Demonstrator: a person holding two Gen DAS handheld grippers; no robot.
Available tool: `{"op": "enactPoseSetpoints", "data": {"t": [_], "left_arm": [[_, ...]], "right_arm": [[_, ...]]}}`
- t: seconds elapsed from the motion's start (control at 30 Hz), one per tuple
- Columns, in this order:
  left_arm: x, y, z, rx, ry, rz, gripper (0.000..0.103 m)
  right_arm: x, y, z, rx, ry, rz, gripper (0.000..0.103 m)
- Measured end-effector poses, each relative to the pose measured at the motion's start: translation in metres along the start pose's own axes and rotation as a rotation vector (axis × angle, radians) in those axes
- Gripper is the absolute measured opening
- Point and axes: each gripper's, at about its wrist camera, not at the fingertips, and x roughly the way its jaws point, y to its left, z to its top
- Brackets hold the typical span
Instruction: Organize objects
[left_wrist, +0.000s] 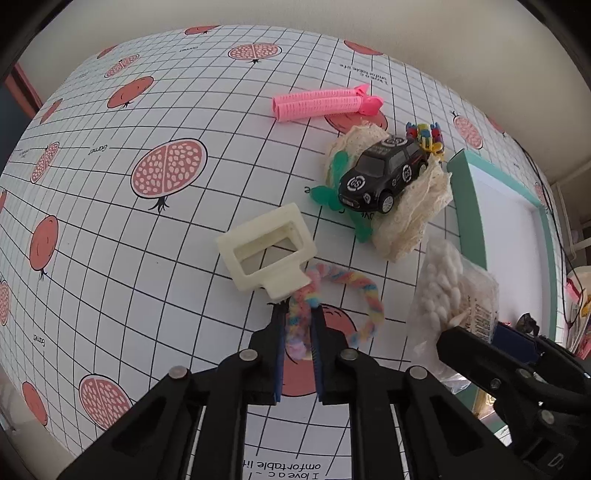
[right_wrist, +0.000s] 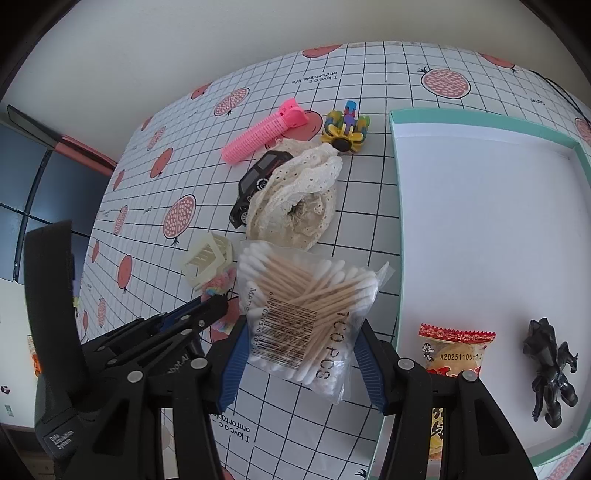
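Note:
My left gripper (left_wrist: 297, 310) is shut on a pastel rainbow fuzzy cord (left_wrist: 364, 295) that loops to the right on the tablecloth. Just beyond its tips lies a cream hair claw (left_wrist: 266, 247). My right gripper (right_wrist: 303, 325) holds a clear bag of cotton swabs (right_wrist: 306, 295) between its blue pads (right_wrist: 236, 354), beside the teal-rimmed box (right_wrist: 395, 221). A black toy car (left_wrist: 384, 173) rests on a heap of cream lace (left_wrist: 413, 218). Farther back lie a pink hair roller (left_wrist: 321, 101) and a bunch of colourful clips (left_wrist: 424, 134).
The box's white floor holds a red snack packet (right_wrist: 454, 350) and a black toy figure (right_wrist: 550, 373). A green plastic piece (left_wrist: 325, 195) pokes out from under the lace. The left gripper (right_wrist: 218, 304) sits close to the left of the swab bag. The wall runs behind the table.

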Motion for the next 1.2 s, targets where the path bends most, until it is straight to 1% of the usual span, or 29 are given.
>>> {"op": "enactPoseSetpoints", "data": {"t": [0.17, 0.2, 0.23, 0.27, 0.3, 0.33, 0.37, 0.4, 0.43, 0.47, 0.53, 0.57, 0.67, 0.73, 0.77, 0.87, 0.93, 1.07, 1.2], "left_arm": [[-0.013, -0.001, 0.002, 0.026, -0.035, -0.006, 0.010], [-0.023, 0.007, -0.007, 0.029, -0.041, -0.012, 0.010], [-0.026, 0.007, -0.007, 0.031, -0.046, -0.016, 0.010], [-0.036, 0.020, -0.011, 0.050, -0.056, -0.024, 0.010], [-0.045, 0.029, -0.007, 0.053, -0.071, -0.030, 0.010], [-0.045, 0.019, -0.007, 0.056, -0.088, -0.031, 0.010], [-0.053, 0.018, -0.006, 0.058, -0.108, -0.032, 0.010], [-0.038, -0.008, 0.010, 0.058, -0.123, -0.033, 0.010], [-0.034, -0.020, 0.019, 0.059, -0.140, -0.035, 0.010], [-0.036, -0.024, 0.024, 0.079, -0.153, -0.038, 0.010], [-0.053, -0.018, 0.018, 0.081, -0.179, -0.044, 0.010], [-0.066, -0.012, 0.014, 0.098, -0.189, -0.048, 0.010], [-0.073, -0.015, 0.018, 0.103, -0.213, -0.056, 0.010], [-0.076, -0.021, 0.020, 0.107, -0.220, -0.066, 0.010], [-0.078, -0.023, 0.020, 0.141, -0.226, -0.075, 0.010], [-0.078, -0.034, 0.025, 0.169, -0.231, -0.090, 0.010], [-0.080, -0.037, 0.024, 0.179, -0.231, -0.102, 0.010], [-0.081, -0.055, 0.020, 0.215, -0.232, -0.123, 0.010], [-0.080, -0.078, 0.014, 0.247, -0.231, -0.147, 0.010]], "right_arm": [[-0.006, 0.001, 0.001, -0.007, -0.009, 0.001, 0.058], [-0.008, 0.002, 0.002, -0.009, -0.013, 0.003, 0.058], [-0.011, 0.003, 0.002, -0.010, -0.019, 0.006, 0.058], [-0.013, 0.003, 0.002, -0.012, -0.025, 0.010, 0.058], [-0.017, 0.003, 0.003, -0.014, -0.032, 0.013, 0.058], [-0.020, 0.004, 0.003, -0.016, -0.041, 0.014, 0.058], [-0.023, 0.004, 0.004, -0.019, -0.048, 0.015, 0.058], [-0.027, 0.005, 0.004, -0.021, -0.055, 0.017, 0.058], [-0.031, 0.005, 0.005, -0.021, -0.062, 0.023, 0.058], [-0.034, 0.005, 0.005, -0.021, -0.068, 0.027, 0.058], [-0.041, 0.004, 0.006, -0.019, -0.085, 0.033, 0.058], [-0.044, 0.004, 0.006, -0.018, -0.092, 0.034, 0.058], [-0.054, 0.001, 0.008, -0.012, -0.116, 0.036, 0.058], [-0.059, -0.002, 0.009, -0.007, -0.128, 0.031, 0.058], [-0.061, -0.005, 0.009, -0.003, -0.134, 0.028, 0.058], [-0.066, -0.016, 0.010, 0.015, -0.147, 0.001, 0.058], [-0.069, -0.027, 0.012, 0.035, -0.154, -0.016, 0.058], [-0.079, -0.052, 0.014, 0.084, -0.175, -0.040, 0.058], [-0.091, -0.074, 0.014, 0.109, -0.206, -0.102, 0.058]]}}
